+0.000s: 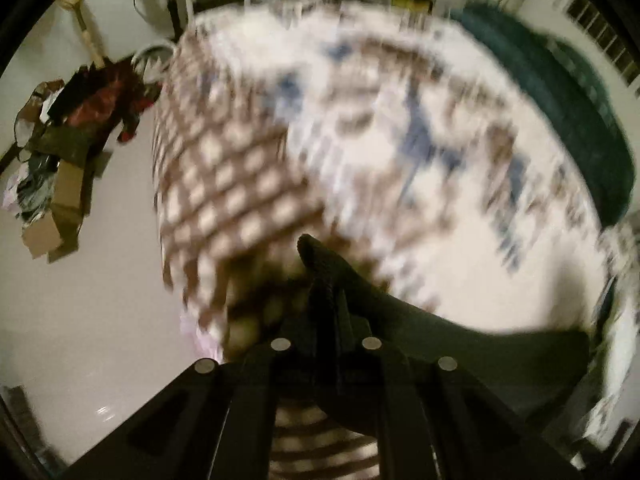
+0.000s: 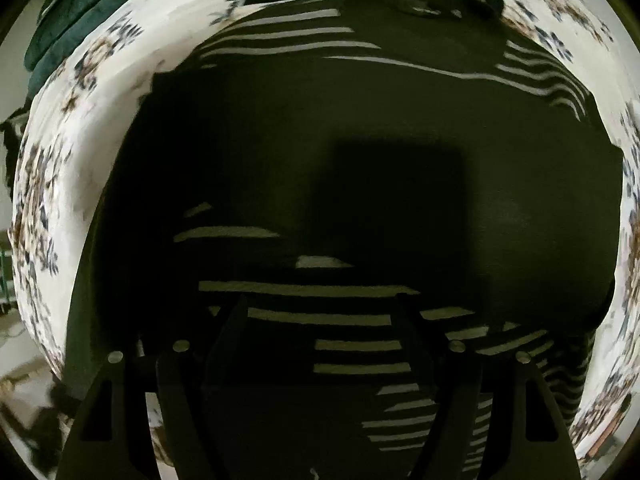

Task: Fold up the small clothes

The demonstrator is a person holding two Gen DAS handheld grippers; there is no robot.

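Fabric filled both frames. We saw the left hand-held gripper (image 1: 316,264) clamped on dark cloth (image 1: 420,320); the right hand-held gripper (image 2: 320,320) gaped wide over the striped garment (image 2: 360,160). We judged smoothing first wisest.

Dark white-striped garment (image 2: 360,160) — flat on floral sheet (image 2: 60,184)

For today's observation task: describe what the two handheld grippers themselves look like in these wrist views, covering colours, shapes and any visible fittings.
The left gripper is matte black: ribbed, tapering fingers on flat black linkage bars, joined by round silver pivot pins. The right gripper has the same build, with dark angular fingers, silver pins and slotted black side plates. No cables, markings or sleeves show.
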